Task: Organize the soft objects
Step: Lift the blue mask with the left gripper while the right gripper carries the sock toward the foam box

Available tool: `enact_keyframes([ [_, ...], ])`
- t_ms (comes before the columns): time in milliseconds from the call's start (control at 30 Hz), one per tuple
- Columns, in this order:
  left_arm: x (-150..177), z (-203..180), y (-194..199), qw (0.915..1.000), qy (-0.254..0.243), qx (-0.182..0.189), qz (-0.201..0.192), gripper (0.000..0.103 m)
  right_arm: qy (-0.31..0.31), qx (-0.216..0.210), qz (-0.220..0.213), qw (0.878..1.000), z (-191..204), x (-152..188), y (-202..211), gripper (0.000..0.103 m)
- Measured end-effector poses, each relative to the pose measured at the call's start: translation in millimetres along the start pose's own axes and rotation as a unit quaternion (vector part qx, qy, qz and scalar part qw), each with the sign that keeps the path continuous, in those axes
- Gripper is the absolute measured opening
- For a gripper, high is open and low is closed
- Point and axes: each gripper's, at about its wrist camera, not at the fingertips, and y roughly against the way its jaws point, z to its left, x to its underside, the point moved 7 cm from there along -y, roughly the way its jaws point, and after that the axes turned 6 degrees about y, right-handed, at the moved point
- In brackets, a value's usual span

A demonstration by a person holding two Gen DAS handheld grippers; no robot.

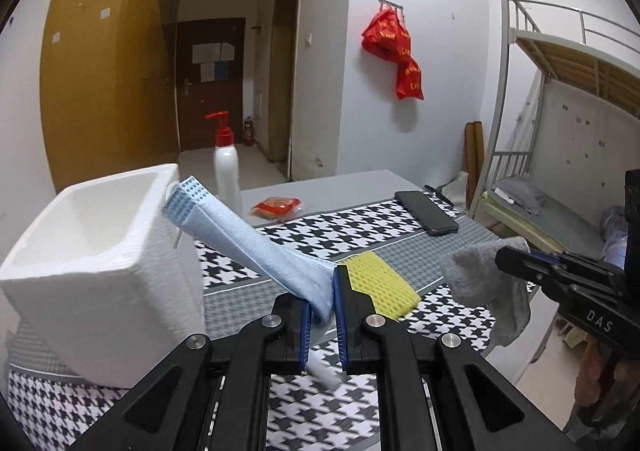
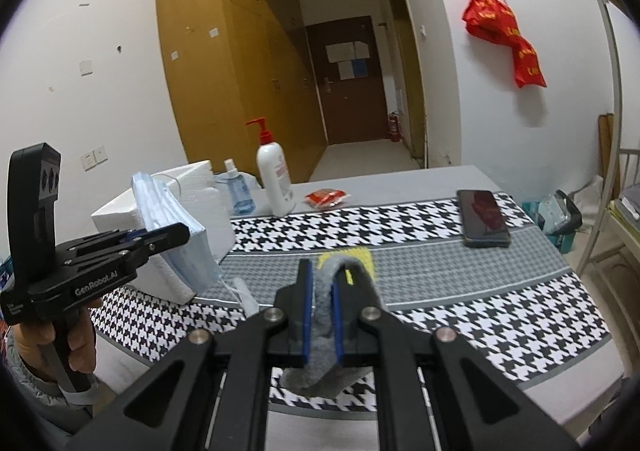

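My left gripper [image 1: 323,287] is shut on a stack of light blue face masks [image 1: 240,235], which stick up and lean toward the white foam box [image 1: 100,243]. In the right wrist view the left gripper [image 2: 182,231] holds the masks [image 2: 172,219] right in front of the box [image 2: 196,179]. My right gripper [image 2: 321,275] is shut on a grey cloth [image 2: 322,315] that droops below its jaws. From the left wrist view the right gripper [image 1: 506,255] carries the cloth [image 1: 480,283] above the table's right side. A yellow sponge [image 1: 380,283] lies on the houndstooth tablecloth [image 1: 320,235] between the two grippers.
A white pump bottle [image 2: 274,179] and a blue spray bottle [image 2: 238,191] stand behind the box. A red packet [image 2: 326,197] and a black phone [image 2: 482,219] lie farther back on the table. A bunk bed [image 1: 560,99] stands to the right.
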Motion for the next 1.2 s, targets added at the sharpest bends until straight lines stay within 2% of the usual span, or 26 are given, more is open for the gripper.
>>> enact_keyframes([
  [300, -5, 18, 31, 0.9995, 0.006, -0.015, -0.028, 0.011, 0.022, -0.020, -0.011, 1.000, 33, -12, 2, 0.012],
  [400, -5, 18, 38, 0.9995, 0.006, -0.012, -0.030, 0.012, 0.028, -0.027, -0.013, 0.999, 41, -15, 2, 0.012],
  [567, -16, 10, 57, 0.9982, -0.013, -0.014, -0.056, 0.012, 0.034, -0.037, -0.019, 0.999, 49, -18, 2, 0.012],
  [800, -42, 3, 64, 0.9960, -0.030, -0.026, -0.081, 0.011, 0.034, -0.044, -0.029, 0.998, 52, -19, 9, 0.012],
  [1200, -45, 12, 67, 0.9945, -0.029, -0.046, -0.090, 0.011, 0.037, -0.046, -0.037, 0.998, 53, -22, 13, 0.012],
])
